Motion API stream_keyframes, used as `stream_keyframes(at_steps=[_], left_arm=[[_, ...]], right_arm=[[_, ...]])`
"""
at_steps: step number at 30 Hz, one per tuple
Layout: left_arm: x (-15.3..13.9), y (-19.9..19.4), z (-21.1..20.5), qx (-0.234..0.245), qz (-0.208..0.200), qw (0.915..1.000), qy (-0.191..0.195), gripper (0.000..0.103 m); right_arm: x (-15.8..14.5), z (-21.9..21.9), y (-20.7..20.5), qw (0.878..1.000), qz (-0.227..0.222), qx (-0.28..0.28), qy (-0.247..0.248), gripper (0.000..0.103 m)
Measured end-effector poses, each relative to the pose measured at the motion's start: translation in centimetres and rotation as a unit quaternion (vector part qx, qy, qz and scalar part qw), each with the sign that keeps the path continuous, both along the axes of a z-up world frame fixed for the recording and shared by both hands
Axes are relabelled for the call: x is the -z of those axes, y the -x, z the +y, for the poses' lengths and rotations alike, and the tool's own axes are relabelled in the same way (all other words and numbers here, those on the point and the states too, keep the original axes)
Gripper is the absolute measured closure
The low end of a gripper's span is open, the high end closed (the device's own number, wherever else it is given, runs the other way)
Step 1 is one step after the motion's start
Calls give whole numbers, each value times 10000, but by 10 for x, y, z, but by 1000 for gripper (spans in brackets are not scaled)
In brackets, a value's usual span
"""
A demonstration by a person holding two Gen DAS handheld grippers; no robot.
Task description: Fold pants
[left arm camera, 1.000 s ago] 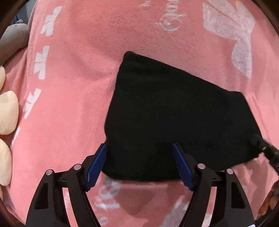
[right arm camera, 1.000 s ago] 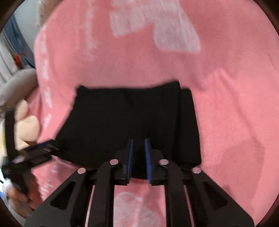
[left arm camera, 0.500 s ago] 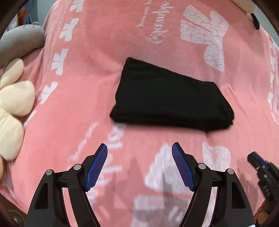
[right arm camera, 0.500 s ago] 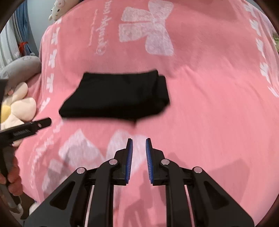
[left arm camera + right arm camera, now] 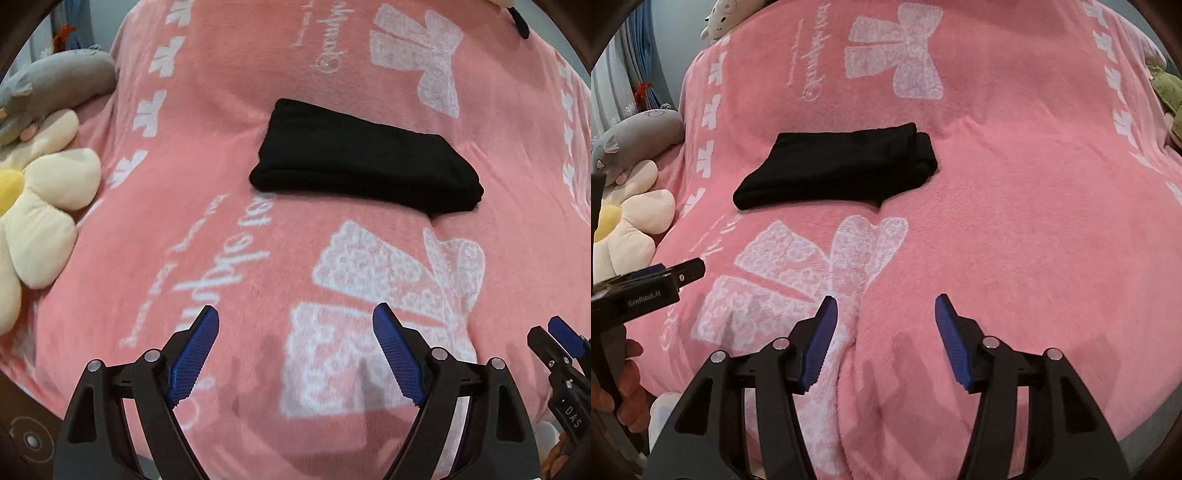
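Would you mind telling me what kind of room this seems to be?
Most likely a bedroom: the folded pants lie on a pink blanket spread over what looks like a bed, with a flower cushion and a grey plush toy beside it.

Pink fleece blanket, printed with white bows and script lettering, covers the whole surface; a column of small white bow motifs runs along its left border. Left of the blanket: cream flower-shaped plush with a yellow centre, nearest the viewer; grey plush animal just beyond it, touching the flower's far petals. Far left corner: white plush toy at the blanket's far edge. Blue curtain behind the grey plush. Far right: green plush, partly cut off at the frame edge.
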State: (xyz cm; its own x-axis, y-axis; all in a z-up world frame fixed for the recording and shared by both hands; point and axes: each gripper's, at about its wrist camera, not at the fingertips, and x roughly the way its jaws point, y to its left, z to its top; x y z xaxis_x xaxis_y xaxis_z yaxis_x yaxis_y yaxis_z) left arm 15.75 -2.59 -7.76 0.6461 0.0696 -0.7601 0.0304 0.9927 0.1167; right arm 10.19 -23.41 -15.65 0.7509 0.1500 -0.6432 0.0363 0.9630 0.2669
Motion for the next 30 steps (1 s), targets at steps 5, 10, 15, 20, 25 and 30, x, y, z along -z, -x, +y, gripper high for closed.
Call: stream_keyframes(at_steps=[5, 10, 15, 20, 25, 30], left_arm=[[1, 10, 2, -62, -21, 9999, 84, 20], [6, 17, 2, -38, 52, 9999, 120, 20], [10, 21, 4, -54, 86, 9999, 83, 20], [12, 22, 5, -77, 130, 9999, 69, 20], [13, 22, 5, -97, 136, 9998, 60, 20], [15, 22, 6, -108, 204, 9997, 117, 20]], right_arm=[[-1, 3, 5, 10000, -11, 9, -37, 45], [0, 7, 8, 10000, 6, -34, -26, 45], [-2, 10, 12, 10000, -2, -32, 2, 44], [-2, 12, 11, 10000, 23, -39, 0, 44], [0, 11, 10, 10000, 57, -38, -6, 44], [2, 10, 10, 10000, 75, -33, -10, 44]])
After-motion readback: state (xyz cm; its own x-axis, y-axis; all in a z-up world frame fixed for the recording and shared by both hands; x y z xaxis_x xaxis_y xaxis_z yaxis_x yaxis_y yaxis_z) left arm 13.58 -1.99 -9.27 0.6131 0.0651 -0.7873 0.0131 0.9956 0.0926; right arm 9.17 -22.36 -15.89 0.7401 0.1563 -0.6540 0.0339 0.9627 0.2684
